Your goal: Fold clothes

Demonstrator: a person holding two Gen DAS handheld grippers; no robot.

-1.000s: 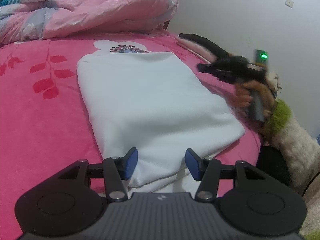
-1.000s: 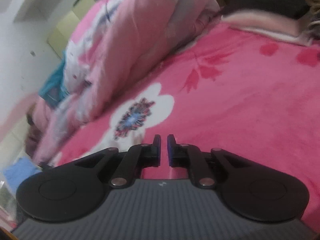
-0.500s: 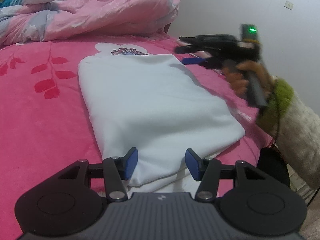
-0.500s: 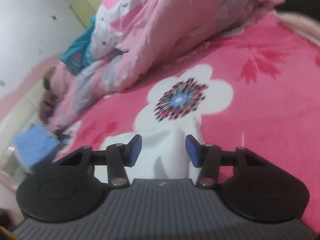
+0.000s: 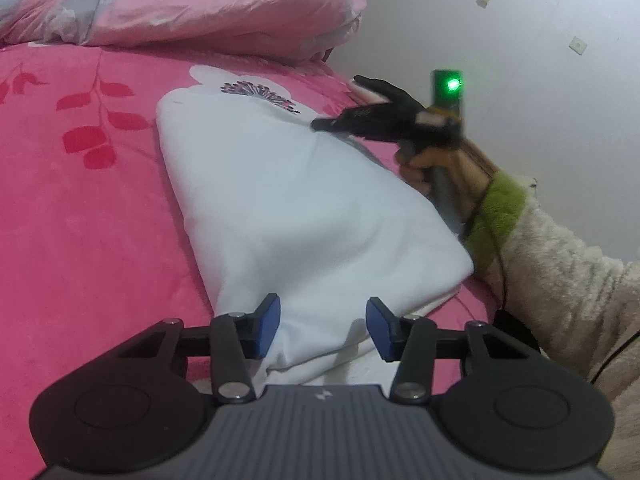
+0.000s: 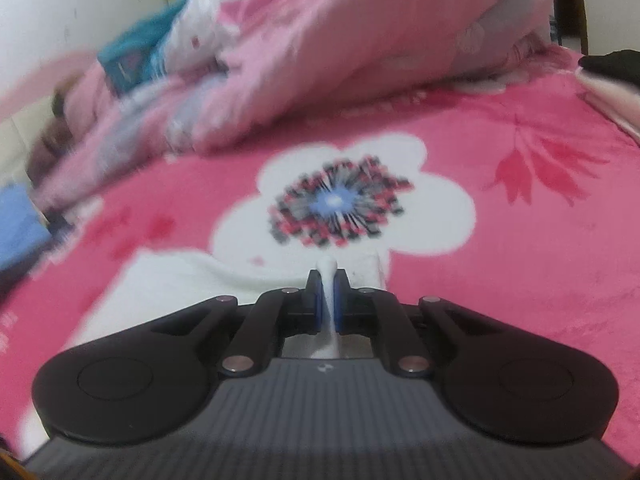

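Note:
A folded white garment (image 5: pixel 300 208) lies on the pink flowered bed blanket (image 5: pixel 80 220). My left gripper (image 5: pixel 323 330) sits low at the garment's near end. Its blue pads stand either side of the cloth without pressing it, and the jaws are closing. My right gripper (image 5: pixel 320 124), held in a hand with a green cuff, reaches the garment's far right edge. In the right wrist view the right gripper (image 6: pixel 327 300) is shut on a thin raised fold of the white garment (image 6: pixel 180 280), which pokes up between the pads.
A bunched pink quilt (image 5: pixel 180 4) fills the back of the bed. Black and pale pink clothes (image 6: pixel 612 64) lie at the far right edge. A white wall (image 5: pixel 520 40) rises beside the bed. A fleecy cream sleeve (image 5: pixel 560 280) crosses the right side.
My right gripper swung in over the garment's far edge, opened, then shut on a fold of white cloth. The left gripper stayed put, its pads slightly closer together.

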